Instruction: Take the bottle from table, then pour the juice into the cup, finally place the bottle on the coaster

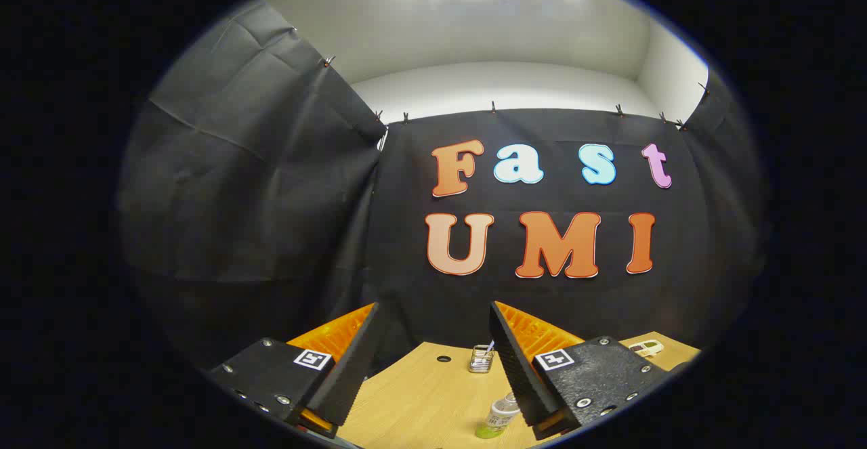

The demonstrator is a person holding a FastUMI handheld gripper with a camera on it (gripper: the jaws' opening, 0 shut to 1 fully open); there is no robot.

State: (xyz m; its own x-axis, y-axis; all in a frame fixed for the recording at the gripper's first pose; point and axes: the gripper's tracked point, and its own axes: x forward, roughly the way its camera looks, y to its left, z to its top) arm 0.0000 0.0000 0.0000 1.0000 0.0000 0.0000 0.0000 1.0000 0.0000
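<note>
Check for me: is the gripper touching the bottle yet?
Cannot tell. In the gripper view, the open gripper sits above the bottle, whose edge one finger overlaps.

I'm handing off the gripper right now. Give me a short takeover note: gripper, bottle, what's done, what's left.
Gripper: open, fingers spread wide, holding nothing, raised over the wooden table.
Bottle: on the table, low between the fingers, close to one finger's inner edge, not gripped.
A small metal holder stands beyond the fingers.
Done: nothing yet.
Left: grasp the bottle, pour into the cup, set the bottle on the coaster.

Bottle (pixel 500 416) label too small to read, no other legible text
</note>
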